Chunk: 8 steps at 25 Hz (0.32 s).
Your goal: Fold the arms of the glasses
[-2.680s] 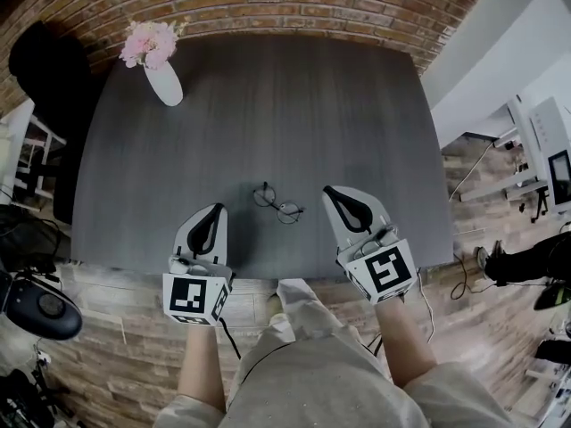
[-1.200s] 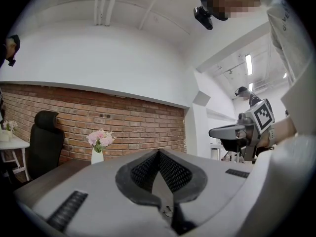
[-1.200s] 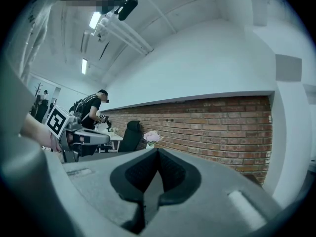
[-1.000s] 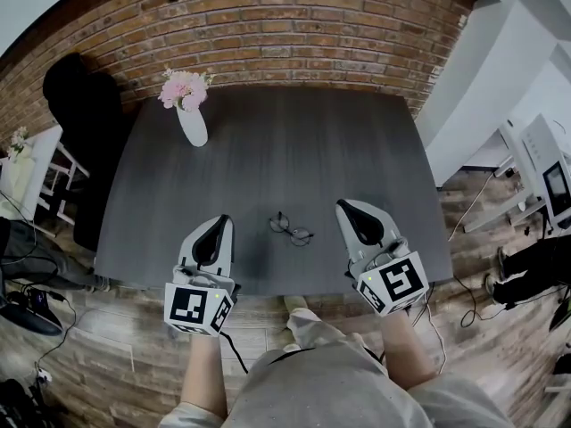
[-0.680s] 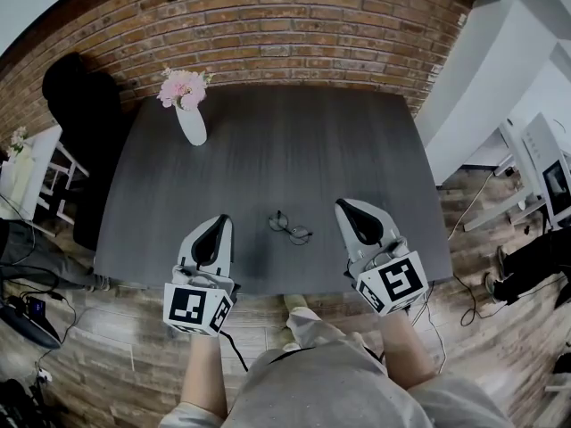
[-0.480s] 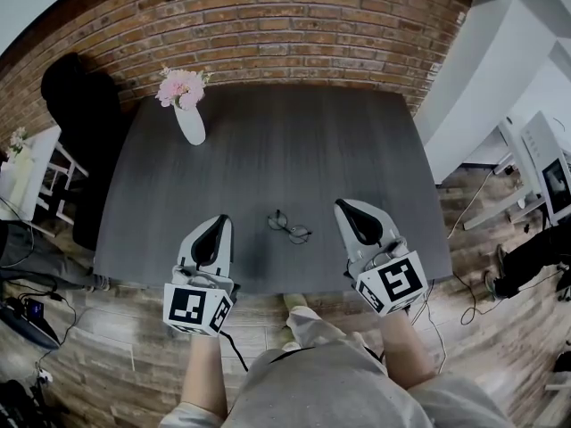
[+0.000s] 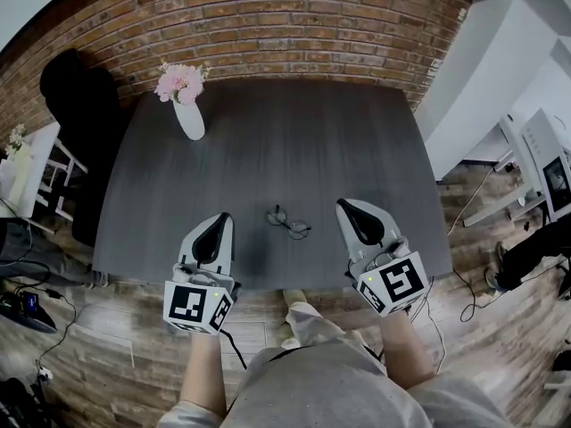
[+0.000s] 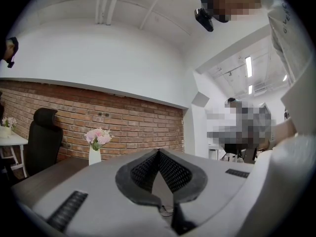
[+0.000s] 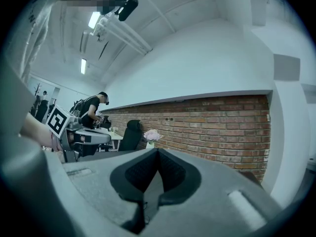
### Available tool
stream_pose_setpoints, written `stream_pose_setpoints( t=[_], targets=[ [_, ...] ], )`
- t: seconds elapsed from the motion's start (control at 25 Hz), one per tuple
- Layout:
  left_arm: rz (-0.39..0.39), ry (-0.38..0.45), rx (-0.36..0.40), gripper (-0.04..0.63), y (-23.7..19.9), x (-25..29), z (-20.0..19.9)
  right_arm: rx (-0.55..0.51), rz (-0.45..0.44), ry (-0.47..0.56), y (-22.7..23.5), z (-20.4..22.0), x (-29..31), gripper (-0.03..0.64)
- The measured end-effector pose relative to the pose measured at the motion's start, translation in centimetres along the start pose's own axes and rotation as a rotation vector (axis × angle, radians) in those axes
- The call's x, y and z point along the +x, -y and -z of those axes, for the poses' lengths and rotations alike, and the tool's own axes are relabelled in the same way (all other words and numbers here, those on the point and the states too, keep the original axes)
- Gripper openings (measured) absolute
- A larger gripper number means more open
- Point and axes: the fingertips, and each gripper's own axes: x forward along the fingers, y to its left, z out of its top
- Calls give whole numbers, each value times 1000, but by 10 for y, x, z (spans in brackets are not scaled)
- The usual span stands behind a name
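A pair of thin black round-lens glasses (image 7: 287, 222) lies on the dark grey table (image 7: 268, 141) near its front edge, arms spread, between my two grippers. My left gripper (image 7: 219, 218) hovers to the left of the glasses, apart from them, its jaws pressed together with nothing in them. To the right of the glasses, also apart, my right gripper (image 7: 343, 205) has its jaws together and empty. In the left gripper view the left gripper (image 8: 158, 151) shows its tips meeting. The right gripper (image 9: 157, 149) shows the same in the right gripper view.
A white vase of pink flowers (image 7: 187, 114) stands at the table's far left corner. A brick wall (image 7: 294, 25) runs behind the table and a black chair (image 7: 67, 87) stands at its left. The table's front edge lies just under the grippers.
The head view has shifted slightly and shows more of the wall. Both grippers stay beside the glasses, shut. The glasses have not moved.
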Motion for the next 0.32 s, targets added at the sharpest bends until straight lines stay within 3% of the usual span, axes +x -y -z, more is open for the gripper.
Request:
stream_pose_setpoints(
  t=[0.32],
  targets=[
    [0,-7,-5,-2,6,1,-3,-2,4,-1,2,-1,-5,2]
  ],
)
